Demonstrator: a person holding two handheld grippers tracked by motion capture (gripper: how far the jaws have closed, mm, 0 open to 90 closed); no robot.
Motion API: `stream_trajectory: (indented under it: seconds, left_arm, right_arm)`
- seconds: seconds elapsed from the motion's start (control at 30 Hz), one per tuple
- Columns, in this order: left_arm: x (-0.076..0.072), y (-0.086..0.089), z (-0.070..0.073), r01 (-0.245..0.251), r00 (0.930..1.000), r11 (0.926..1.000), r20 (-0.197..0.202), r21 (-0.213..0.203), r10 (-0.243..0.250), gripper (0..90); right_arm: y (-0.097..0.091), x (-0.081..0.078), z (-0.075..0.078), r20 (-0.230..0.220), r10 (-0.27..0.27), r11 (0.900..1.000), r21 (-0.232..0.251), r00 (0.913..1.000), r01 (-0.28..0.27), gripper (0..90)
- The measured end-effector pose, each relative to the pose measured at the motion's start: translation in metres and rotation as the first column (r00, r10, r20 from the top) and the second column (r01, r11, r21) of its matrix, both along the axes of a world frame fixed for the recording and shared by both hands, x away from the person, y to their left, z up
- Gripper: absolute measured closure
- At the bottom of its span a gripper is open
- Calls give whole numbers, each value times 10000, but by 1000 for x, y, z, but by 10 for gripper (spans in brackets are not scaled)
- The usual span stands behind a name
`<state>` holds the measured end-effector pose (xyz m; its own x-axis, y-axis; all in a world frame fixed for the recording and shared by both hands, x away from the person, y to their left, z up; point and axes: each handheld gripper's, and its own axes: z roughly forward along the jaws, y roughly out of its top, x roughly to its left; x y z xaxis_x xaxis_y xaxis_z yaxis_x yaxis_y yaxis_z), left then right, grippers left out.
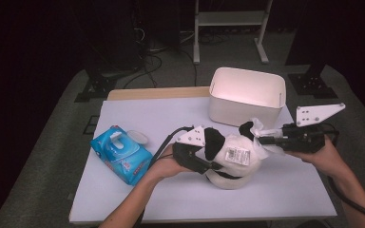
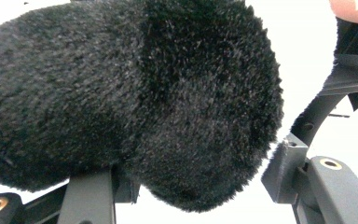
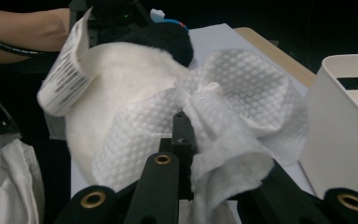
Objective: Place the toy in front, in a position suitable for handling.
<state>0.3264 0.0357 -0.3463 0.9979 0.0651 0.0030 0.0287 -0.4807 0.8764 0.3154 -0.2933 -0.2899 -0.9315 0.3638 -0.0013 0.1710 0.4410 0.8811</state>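
Lying mid-table, just in front of the white bin (image 1: 247, 95), a black-and-white plush toy (image 1: 233, 159) sits between both grippers. Left gripper (image 1: 208, 164): black furry limb (image 2: 135, 98) of the toy between its jaws, one jaw pad just beside the fur; cannot tell if the pads press. Right gripper (image 1: 266, 140): jaws together, clamped on a white wet wipe (image 3: 223, 121) draped against the toy's white body. Paper tag (image 3: 67, 77) on the toy. Blue wipe pack (image 1: 121, 154) near the table's left edge, well apart.
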Motion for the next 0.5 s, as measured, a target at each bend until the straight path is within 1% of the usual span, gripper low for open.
stream_trajectory:
  seconds: [0.1, 0.13, 0.17, 0.2, 0.23, 0.27, 0.3, 0.33, 0.43, 0.5]
  left_arm:
    - [2, 1, 0, -92, 9999, 10000, -48, 37, 92, 411]
    - [3, 2, 0, -153, 9998, 9999, -105, 61, 154, 412]
    - [4, 2, 0, -240, 9996, 9997, -159, 46, 241, 411]
    - [4, 2, 0, -321, 9992, 9995, -250, 2, 321, 410]
    - [5, 1, 0, -308, 9992, 9995, -247, -1, 308, 409]
    - [4, 0, 0, -254, 9995, 9997, -178, 62, 255, 409]
    - [4, 0, 0, -265, 9995, 9996, -165, 53, 266, 409]
    - [3, 0, 0, -242, 9996, 9997, -175, 42, 243, 410]
    - [0, -1, 1, -63, 10000, 10000, -13, 70, 64, 411]
    - [-1, -3, 2, 111, 9999, 9998, 117, 173, -113, 411]
  right_arm:
    - [5, 3, 4, 47, -60, 9999, -87, 10000, 61, 806]
    - [8, 3, 5, 97, -23, 9998, -183, 10000, 25, 806]
    - [10, 2, 5, 50, 67, 9997, -243, 10000, -65, 806]
    - [12, 1, 6, -12, 193, 9996, -214, 9998, -194, 806]
    - [15, -1, 6, -113, 480, 9987, -191, 9988, -482, 806]
    - [18, -2, 7, -106, 732, 9969, -298, 9973, -735, 806]
    - [21, -4, 8, 67, 747, 9953, -626, 9972, -741, 806]
    - [22, -4, 9, 177, 689, 9948, -765, 9975, -673, 807]
    - [17, 1, 13, 125, 402, 9961, -789, 9991, -391, 806]
    - [15, 5, 15, 120, 154, 9969, -778, 9998, -144, 806]
